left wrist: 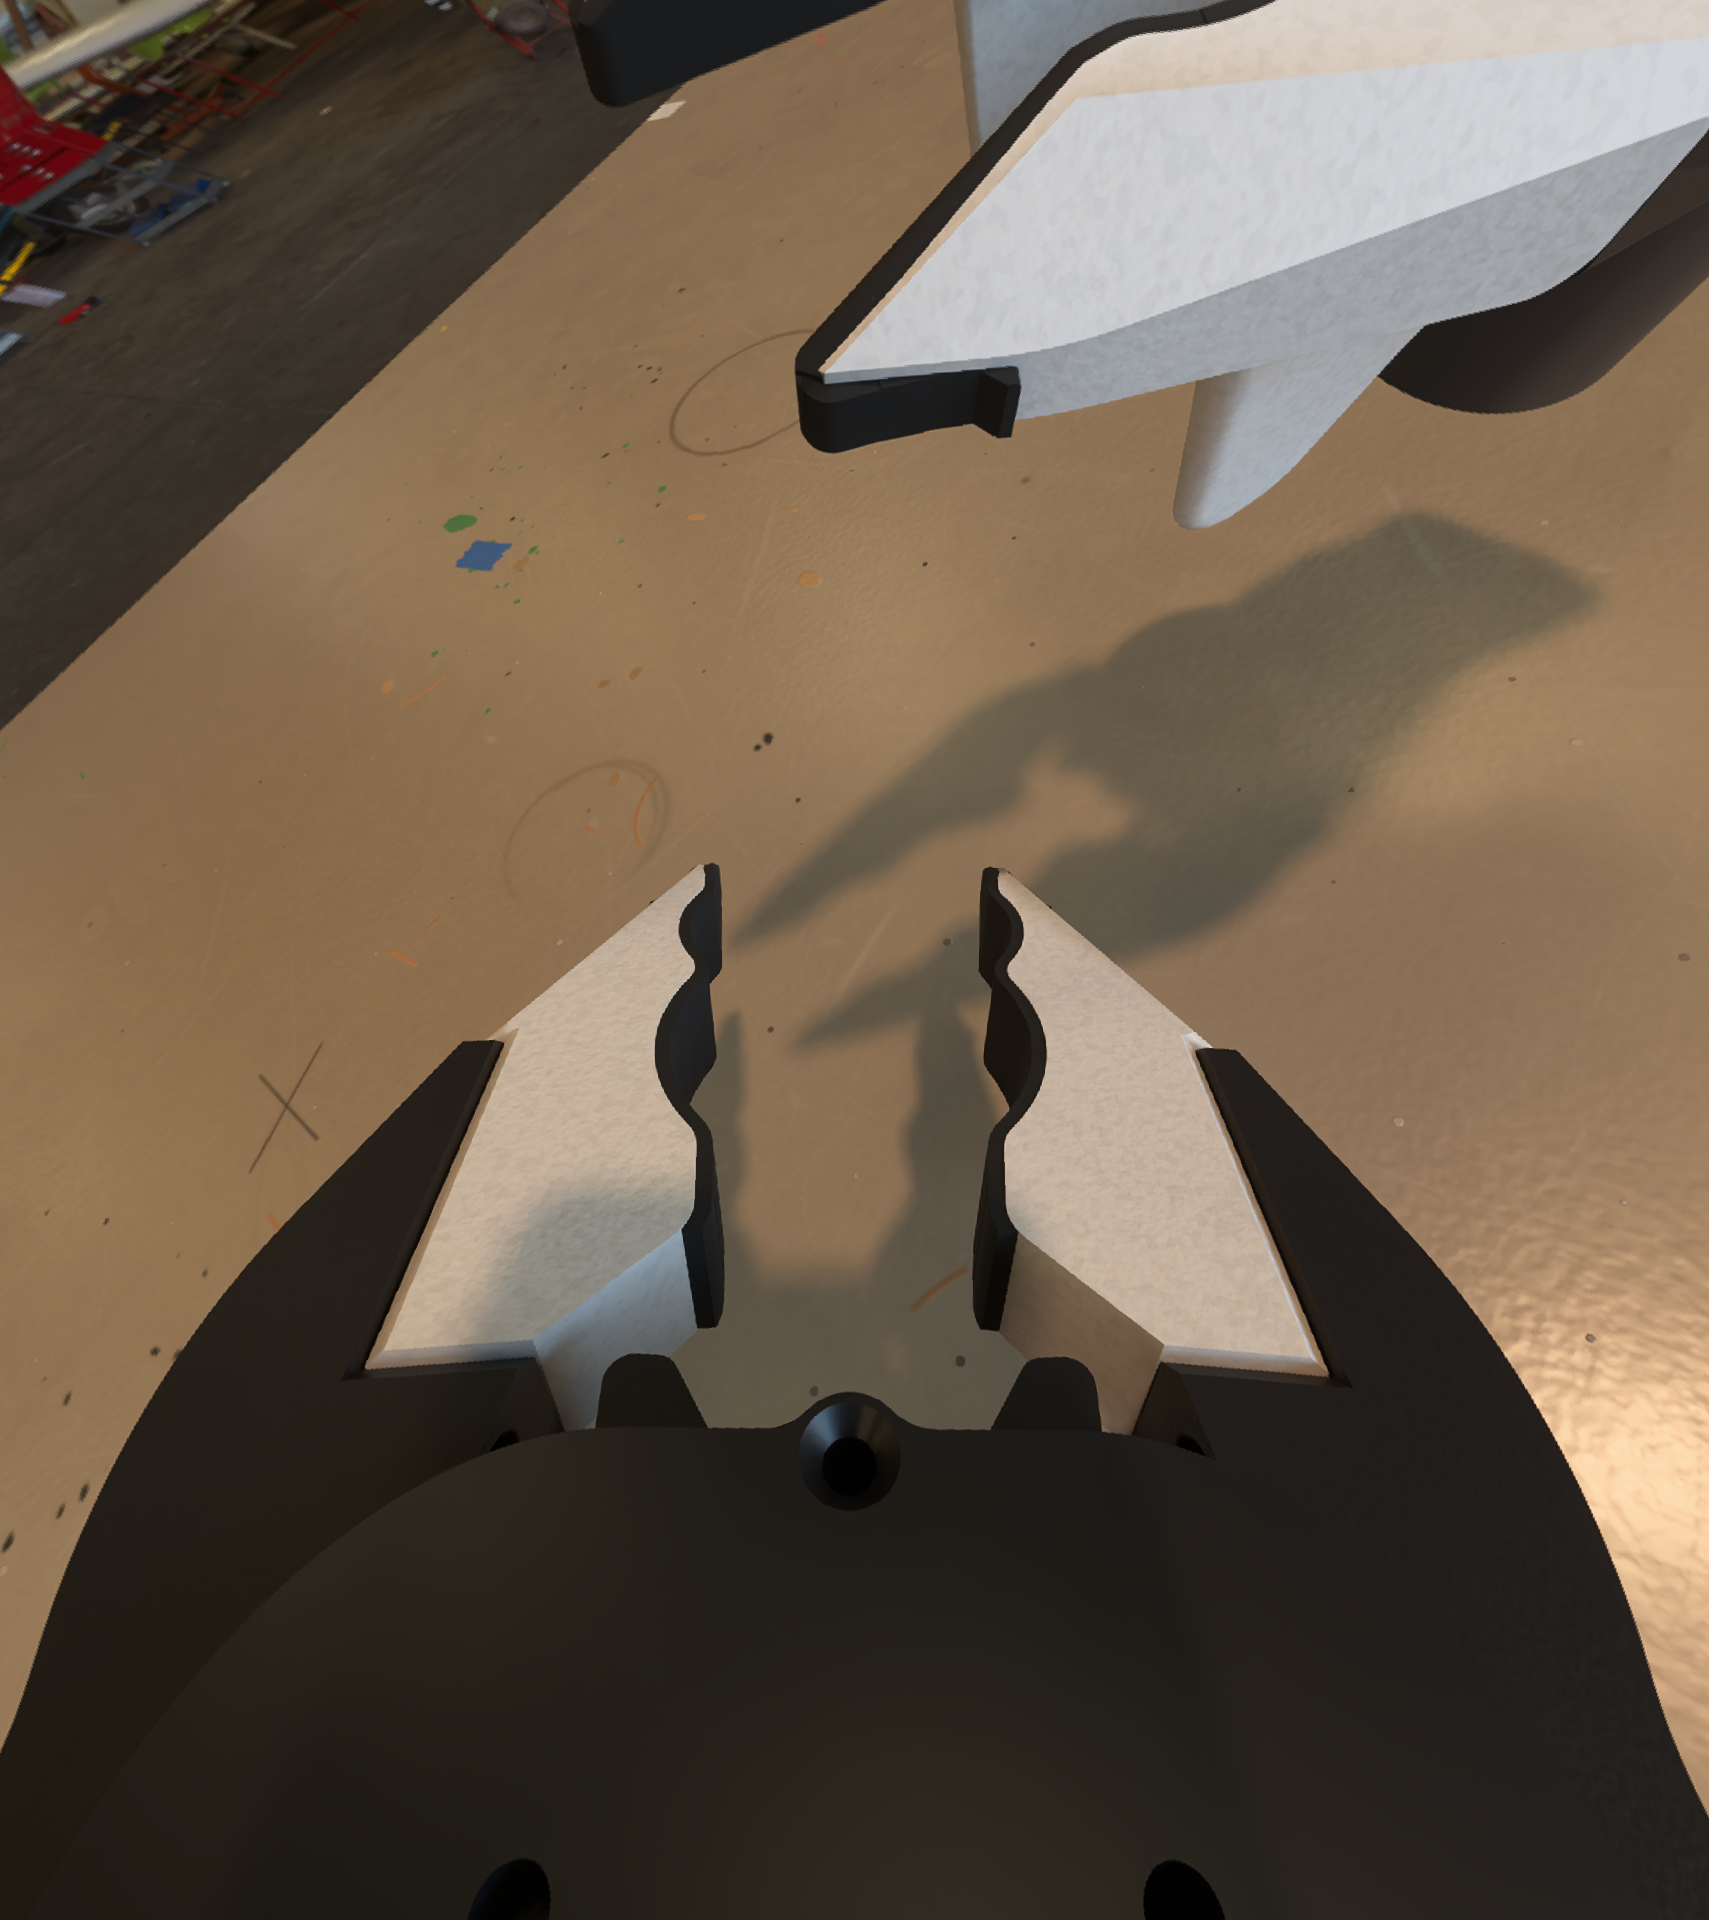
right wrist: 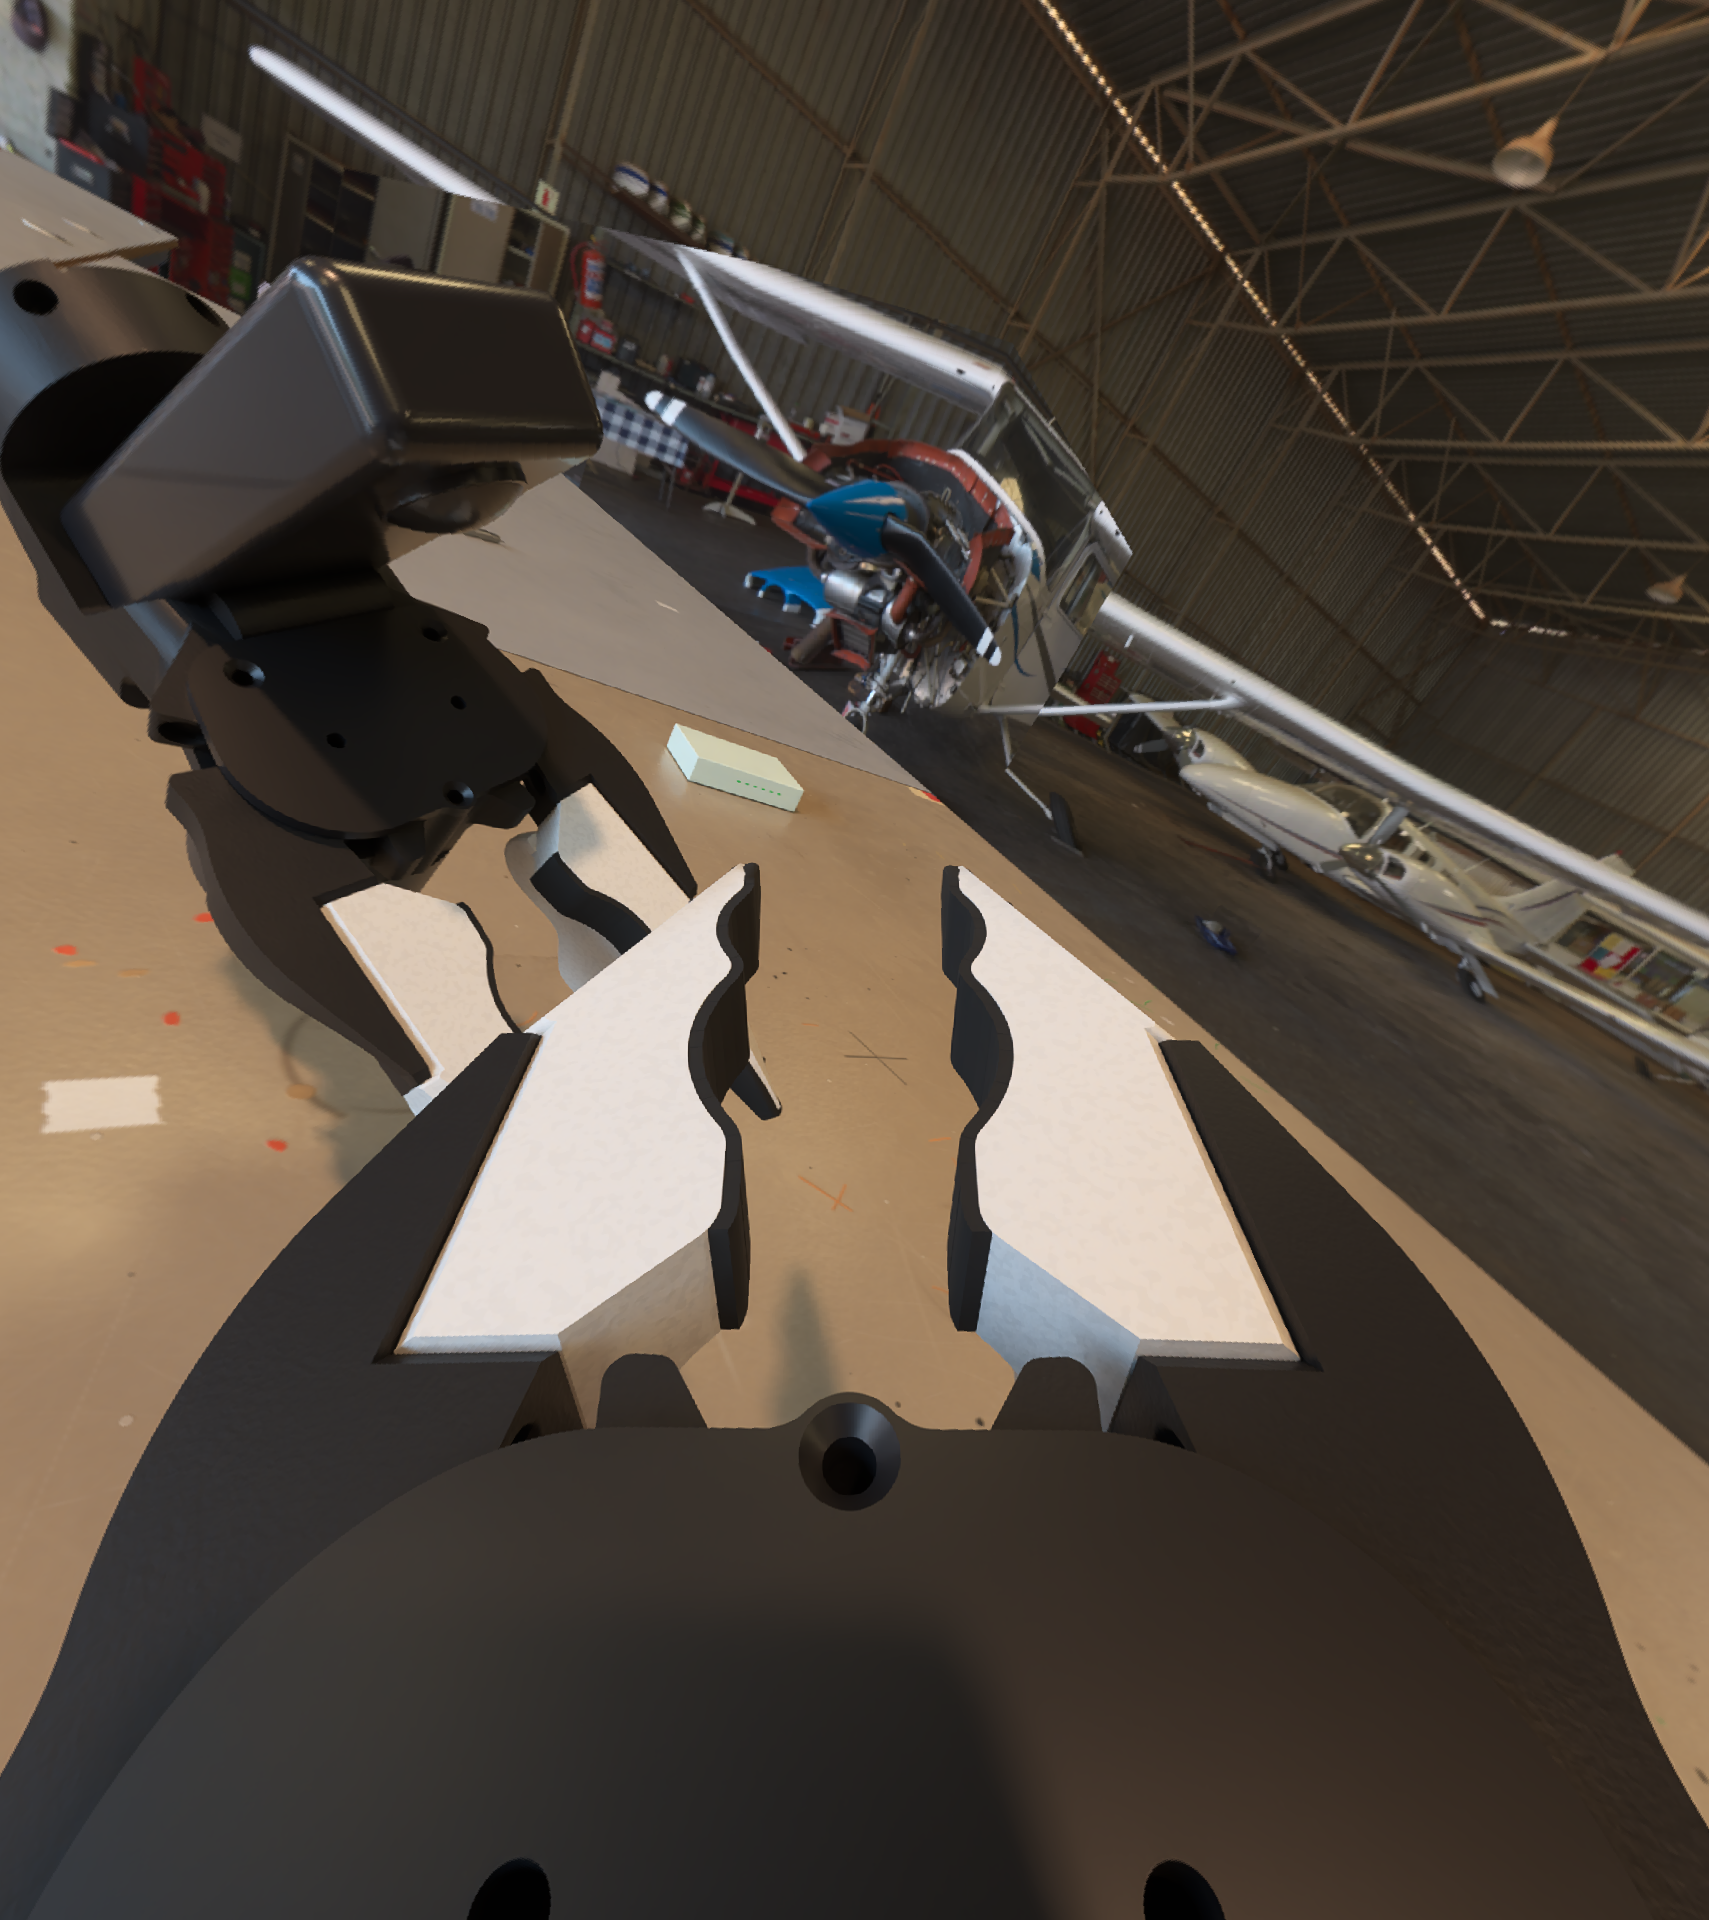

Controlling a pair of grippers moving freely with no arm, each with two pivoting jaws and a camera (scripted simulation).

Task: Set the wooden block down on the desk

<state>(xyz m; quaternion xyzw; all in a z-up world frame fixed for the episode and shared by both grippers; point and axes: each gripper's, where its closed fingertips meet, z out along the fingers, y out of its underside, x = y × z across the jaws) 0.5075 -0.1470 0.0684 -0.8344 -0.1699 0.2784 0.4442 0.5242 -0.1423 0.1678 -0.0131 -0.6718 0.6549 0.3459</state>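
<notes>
No wooden block shows in either view. My left gripper point(left wrist: 850, 878) is open and empty, low over the tan desk point(left wrist: 933, 644). My right gripper point(right wrist: 850, 878) is open and empty too, with only desk point(right wrist: 829, 1247) between its jaws. The two grippers are close and point across each other. In the left wrist view a white finger point(left wrist: 1245, 239) of the right gripper reaches in from the top right, above the desk. In the right wrist view the left gripper's black body point(right wrist: 330, 665) stands at the left, its fingertips partly hidden behind my right gripper's left finger.
A flat white box point(right wrist: 734, 767) with small green lights lies on the desk near its far edge. A white tape patch point(right wrist: 100, 1101) and a blue one point(left wrist: 483, 555) mark the surface. The desk edge point(left wrist: 310, 436) drops to a dark hangar floor; aircraft point(right wrist: 933, 540) stand beyond.
</notes>
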